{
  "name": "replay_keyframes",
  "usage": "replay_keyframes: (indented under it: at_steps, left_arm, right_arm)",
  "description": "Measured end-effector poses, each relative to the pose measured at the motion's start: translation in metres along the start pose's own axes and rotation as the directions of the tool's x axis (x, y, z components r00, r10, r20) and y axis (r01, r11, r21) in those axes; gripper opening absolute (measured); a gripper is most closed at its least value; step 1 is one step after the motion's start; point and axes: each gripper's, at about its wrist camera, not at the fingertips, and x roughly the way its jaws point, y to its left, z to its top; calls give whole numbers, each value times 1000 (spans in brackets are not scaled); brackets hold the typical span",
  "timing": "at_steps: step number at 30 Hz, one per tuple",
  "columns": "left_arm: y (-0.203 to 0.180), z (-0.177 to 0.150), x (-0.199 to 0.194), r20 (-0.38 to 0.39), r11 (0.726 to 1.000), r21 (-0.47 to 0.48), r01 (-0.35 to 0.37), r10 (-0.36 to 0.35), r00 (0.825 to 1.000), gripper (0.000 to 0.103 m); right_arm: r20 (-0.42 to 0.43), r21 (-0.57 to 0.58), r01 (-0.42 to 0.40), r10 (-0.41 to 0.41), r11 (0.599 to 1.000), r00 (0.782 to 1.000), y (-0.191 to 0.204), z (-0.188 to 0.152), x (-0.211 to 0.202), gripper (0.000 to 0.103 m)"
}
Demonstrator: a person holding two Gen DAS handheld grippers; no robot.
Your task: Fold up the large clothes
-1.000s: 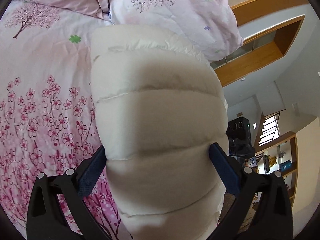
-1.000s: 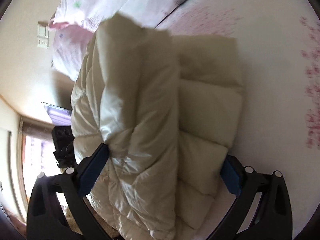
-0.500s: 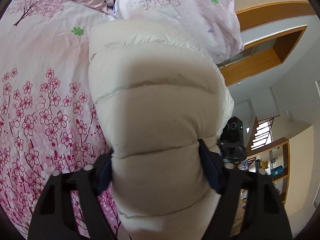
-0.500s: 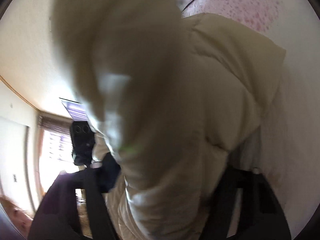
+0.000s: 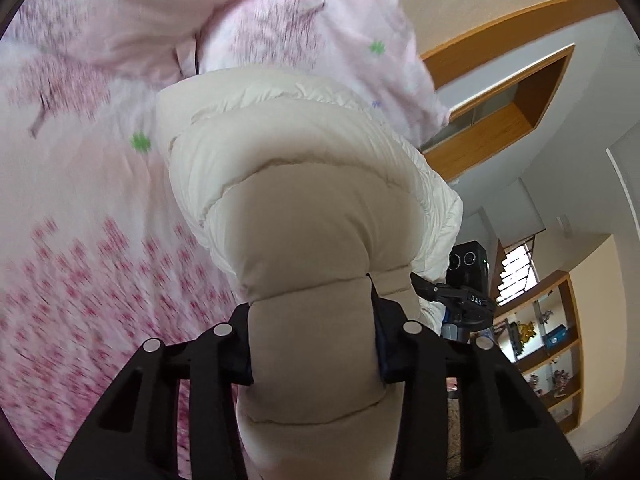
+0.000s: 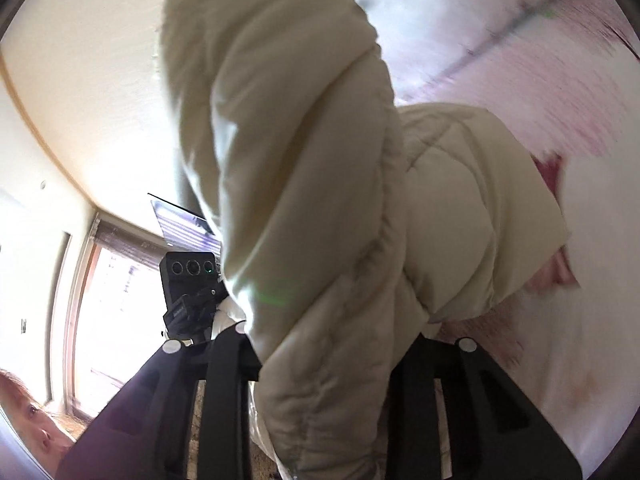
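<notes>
Two wrist views of a cream quilted puffer jacket (image 5: pixel 308 208) held over a bed. Bedsheet (image 5: pixel 80 240): pale pink cotton printed with magenta cherry blossoms, motion-blurred; a matching pillow (image 5: pixel 320 40) lies at its far end. Room: cream walls, a wood-trimmed ceiling recess (image 5: pixel 500 92), a wooden display shelf (image 5: pixel 556 344) with small ornaments, and a bright window (image 6: pixel 108 312) in the right wrist view. A black camera unit on a stand (image 5: pixel 468 268) rises beside the bed, and a person's face (image 6: pixel 36 420) shows at the lower left edge.

Left gripper (image 5: pixel 312 344): black jaws closed tightly on a narrow padded section of the jacket, pinching it to a waist, with blue pads pressed into the fabric. Right gripper (image 6: pixel 328 364): jaws likewise clamped on a thick bunched fold of the jacket (image 6: pixel 320 184), which rises upward and drapes to the right.

Jacket: smooth, slightly glossy shell with horizontal stitched channels forming rounded, puffy baffles; raised off the sheet at both gripped ends.
</notes>
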Motion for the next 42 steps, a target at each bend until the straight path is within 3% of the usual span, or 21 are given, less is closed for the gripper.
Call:
replay_keyframes:
  at_steps: [5, 9, 13, 15, 20, 24, 27, 29, 30, 31, 32, 33, 34, 36, 39, 42]
  left_arm:
    - [-3, 25, -38, 109, 998, 42, -55, 50, 993, 40]
    - [5, 43, -62, 171, 989, 59, -135, 123, 977, 40]
    - [38, 52, -59, 148, 964, 24, -266, 260, 954, 40]
    - [58, 54, -51, 110, 943, -5, -332, 331, 937, 41]
    - [78, 58, -44, 81, 934, -34, -357, 359, 930, 45]
    - [75, 65, -33, 69, 898, -11, -441, 440, 895, 53]
    - [66, 64, -36, 75, 889, -1, -458, 457, 886, 57]
    - [55, 61, -46, 115, 869, 28, -494, 488, 865, 57]
    - [49, 58, -52, 147, 853, 44, -520, 509, 848, 57]
    - [38, 53, -61, 196, 828, 70, -556, 535, 822, 57]
    - [28, 47, -68, 241, 807, 94, -583, 550, 800, 57]
    - [21, 42, -73, 273, 793, 115, -598, 554, 787, 57]
    - [6, 31, -78, 315, 770, 154, -619, 556, 769, 57]
    - [-11, 13, -79, 340, 749, 212, -627, 545, 766, 57]
    - [-26, -7, -71, 318, 740, 288, -608, 525, 789, 57]
    - [-29, -21, -58, 275, 727, 345, -594, 527, 804, 57]
  right_arm:
    - [10, -59, -46, 47, 997, 999, 28, 26, 31, 27]
    - [9, -80, -61, 62, 995, 998, 32, 55, 69, 27]
    - [-40, -7, 42, -42, 999, 998, 11, 67, 116, 28]
    - [-71, 62, 102, -98, 993, 993, -6, 66, 136, 34]
    - [-86, 168, 148, -135, 975, 987, -24, 55, 146, 46]
    - [-86, 206, 214, -200, 955, 976, -16, 52, 156, 66]
    - [-32, 133, 309, -308, 942, 951, 9, 45, 147, 71]
    - [66, 52, 391, -393, 919, 917, 35, 36, 123, 71]
    - [112, 25, 428, -428, 903, 897, 45, 32, 113, 72]
    - [203, -23, 486, -472, 874, 858, 63, 23, 97, 72]
    - [259, -60, 506, -476, 860, 840, 74, 17, 88, 72]
    - [309, -105, 520, -469, 848, 827, 85, 10, 79, 71]
    - [336, -173, 513, -439, 840, 833, 100, -4, 75, 70]
    - [322, -268, 491, -403, 829, 857, 116, -25, 81, 56]
    - [249, -363, 499, -434, 787, 866, 120, -59, 96, 43]
    - [164, -360, 544, -523, 758, 837, 110, -72, 119, 35]
